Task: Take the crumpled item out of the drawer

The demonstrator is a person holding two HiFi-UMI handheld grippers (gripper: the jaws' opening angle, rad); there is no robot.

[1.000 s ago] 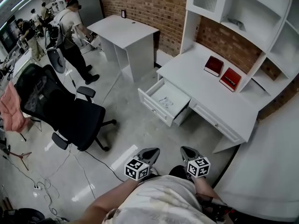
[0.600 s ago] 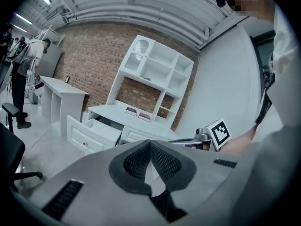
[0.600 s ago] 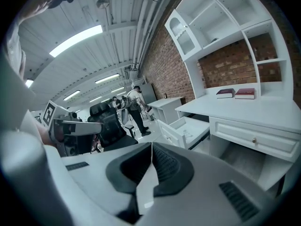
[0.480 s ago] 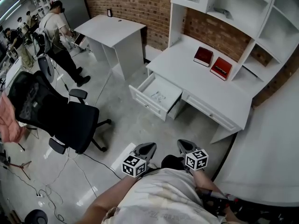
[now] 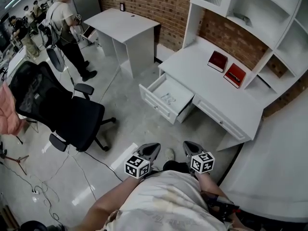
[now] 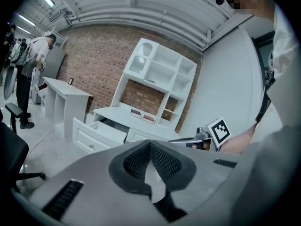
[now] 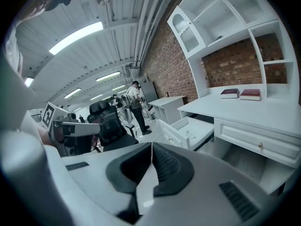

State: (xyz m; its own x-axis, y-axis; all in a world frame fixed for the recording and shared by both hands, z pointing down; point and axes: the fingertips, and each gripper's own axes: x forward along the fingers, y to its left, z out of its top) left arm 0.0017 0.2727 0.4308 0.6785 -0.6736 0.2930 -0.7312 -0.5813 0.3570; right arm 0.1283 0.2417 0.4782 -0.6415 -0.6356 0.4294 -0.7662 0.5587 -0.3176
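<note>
The white desk's left drawer (image 5: 156, 101) stands pulled open, and a small pale crumpled item (image 5: 168, 98) lies on its bottom. The right gripper view shows the same drawer (image 7: 175, 134) and the crumpled item (image 7: 190, 134) ahead across the floor. In the left gripper view the drawer (image 6: 94, 134) is at the left. My left gripper (image 5: 152, 148) and right gripper (image 5: 188, 146) are held side by side close to my body, well short of the drawer. Both are shut with nothing between the pads (image 6: 162, 160) (image 7: 164, 161).
A black office chair (image 5: 62, 105) stands on the floor at the left. A small white table (image 5: 127, 25) is by the brick wall. Two red books (image 5: 217, 60) lie on the desktop (image 5: 202, 83). A person (image 5: 65, 18) stands at the far left, and cables (image 5: 82, 174) trail over the floor.
The head view has swung slightly, so the desk and drawer sit a little differently in frame. Both grippers stay shut near my body. A shoe now shows between them.
</note>
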